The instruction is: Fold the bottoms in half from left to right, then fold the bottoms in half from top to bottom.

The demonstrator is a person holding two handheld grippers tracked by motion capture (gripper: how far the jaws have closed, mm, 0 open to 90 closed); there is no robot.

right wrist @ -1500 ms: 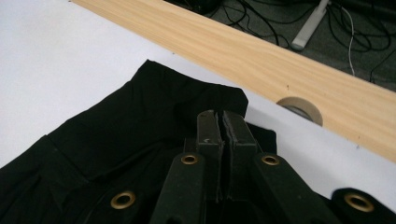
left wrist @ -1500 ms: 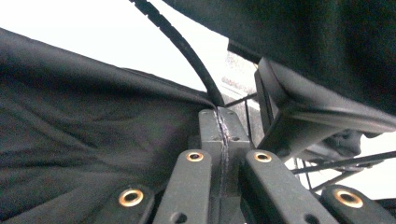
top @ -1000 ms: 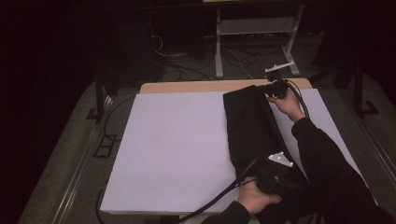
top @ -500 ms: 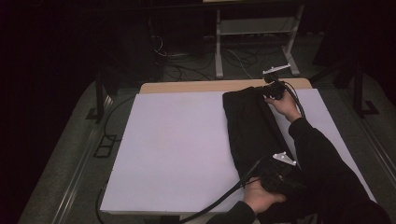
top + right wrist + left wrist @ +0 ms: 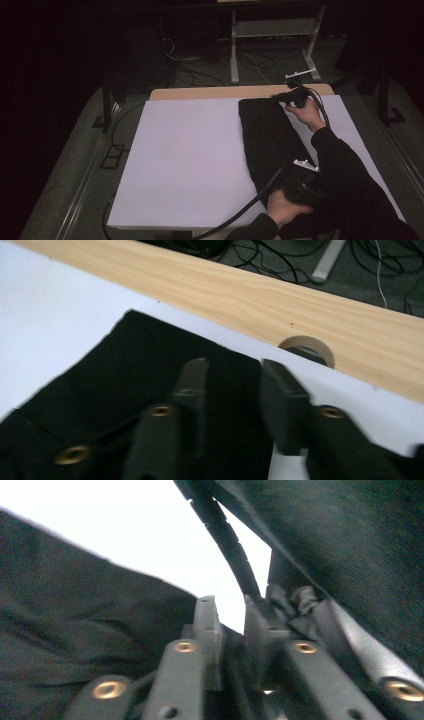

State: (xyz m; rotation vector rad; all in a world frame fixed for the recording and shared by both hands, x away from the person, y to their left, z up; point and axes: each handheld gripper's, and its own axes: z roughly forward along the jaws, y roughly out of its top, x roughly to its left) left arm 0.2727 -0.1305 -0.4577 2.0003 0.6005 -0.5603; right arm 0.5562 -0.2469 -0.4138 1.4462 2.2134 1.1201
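Both grippers — left [image 5: 295, 175], right [image 5: 290, 95] — meet the black cloth [image 5: 267, 135] (folded lengthwise).

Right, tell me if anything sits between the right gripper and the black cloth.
Nothing visible does. The right gripper hangs directly over the far edge of the black cloth, jaws apart, with only cloth and the white table cover beneath. The round hole in the wooden edge lies beyond, out of the path.

Left tongs [image 5: 231, 615]: contact with black cloth [image 5: 270, 140] unclear, view too close and blurred. Cloth's near end hidden under hand [image 5: 282, 207] and sleeve [image 5: 350, 185]. Right tongs [image 5: 231, 380] motion-blurred.
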